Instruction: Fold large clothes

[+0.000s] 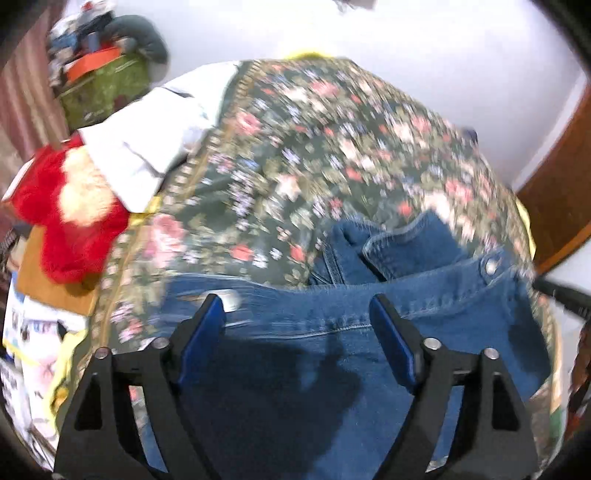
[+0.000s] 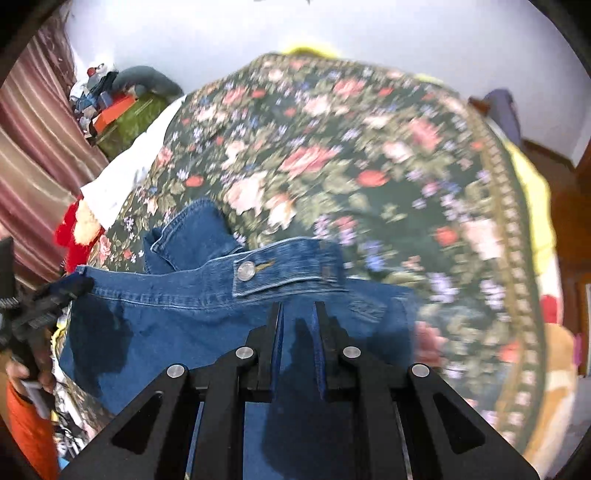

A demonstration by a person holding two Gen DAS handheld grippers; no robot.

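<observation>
1. The denim jacket [image 2: 207,317], blue with stitched seams and a round metal snap, lies on the floral bedspread [image 2: 369,177].
2. Above the jacket, the left gripper [image 1: 297,310] has its fingers released wide; the right gripper [image 2: 297,314] has its fingers clenched, grasping nothing.
3. Beyond the jacket, a white wall [image 2: 332,26] backs the bed.

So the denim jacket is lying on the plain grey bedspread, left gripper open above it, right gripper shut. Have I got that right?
Not quite: the bedspread is not plain grey but dark green with a floral print, as the right wrist view shows. The rest holds: the denim jacket lies on it, the left gripper is open above it, and the right gripper is shut.
</observation>
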